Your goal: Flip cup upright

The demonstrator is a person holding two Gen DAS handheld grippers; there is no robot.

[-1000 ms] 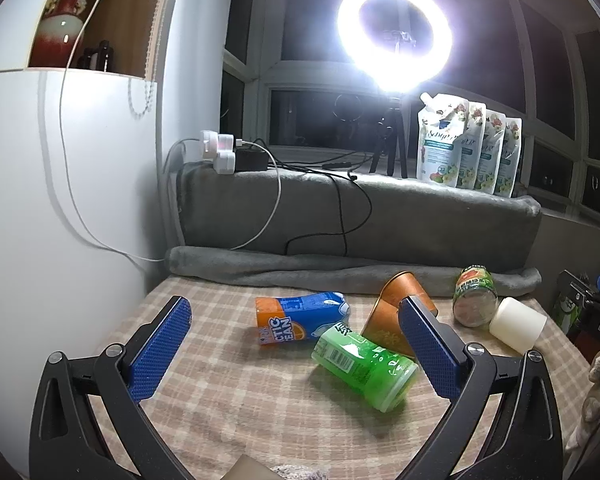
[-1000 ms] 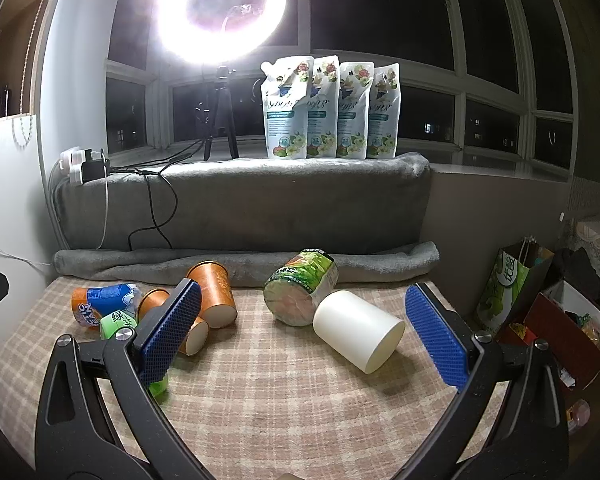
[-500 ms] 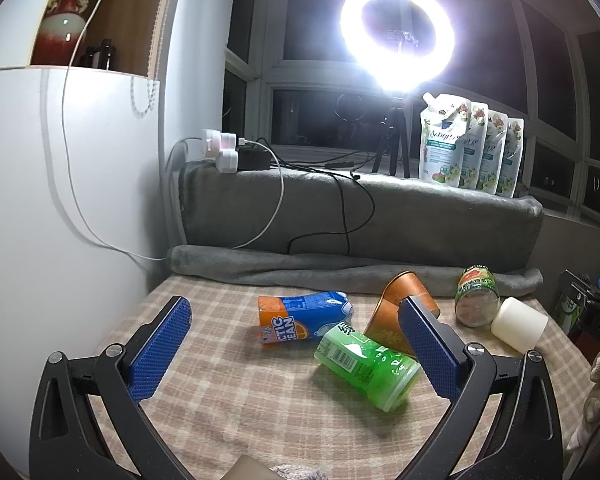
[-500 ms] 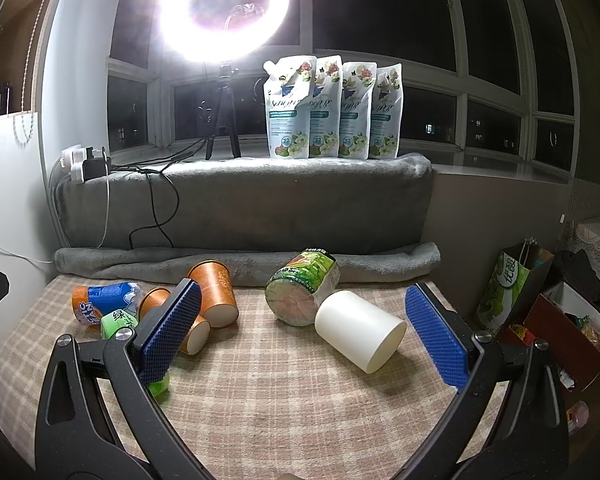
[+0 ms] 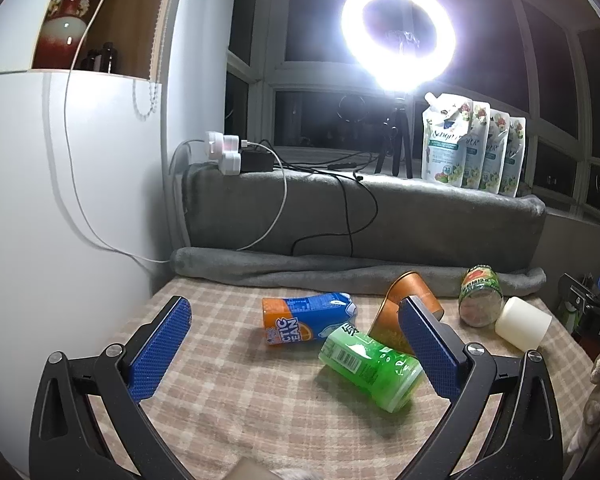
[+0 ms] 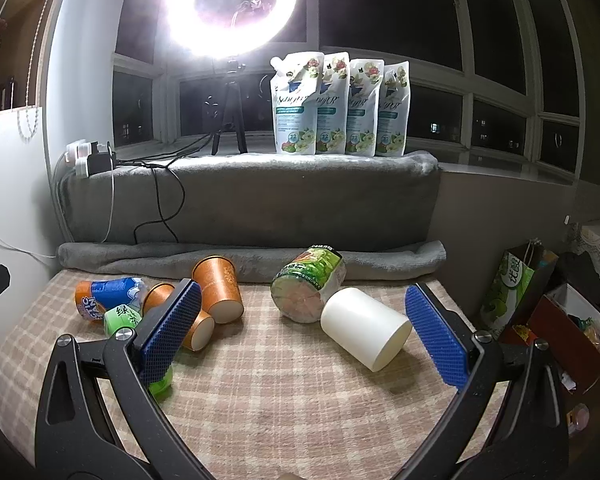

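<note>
Several cups lie on their sides on the checked tablecloth (image 6: pixel 284 396). A white cup (image 6: pixel 364 328) lies between my right gripper's fingers, beyond the tips; it also shows in the left wrist view (image 5: pixel 523 323). Two orange cups (image 6: pixel 219 289) (image 6: pixel 192 320) lie to its left; they also show in the left wrist view (image 5: pixel 414 290). A green printed cup (image 6: pixel 310 284) lies behind the white one. A green cup (image 5: pixel 370 362) and a blue-orange carton (image 5: pixel 306 318) lie ahead of my left gripper (image 5: pixel 296 354). Both my left gripper and my right gripper (image 6: pixel 300 336) are open and empty above the table.
A grey blanket roll (image 6: pixel 252 258) and a padded ledge (image 5: pixel 364 216) bound the table's far side. Detergent pouches (image 6: pixel 340 104), a ring light (image 6: pixel 230 4) and a power strip with cables (image 5: pixel 236 154) sit on the ledge. A white cabinet (image 5: pixel 60 208) stands left; bags and boxes (image 6: pixel 540 304) stand right.
Both views shifted only slightly; the objects sit a little further right in the left wrist view. Nothing on the table moved and both grippers stayed open.
</note>
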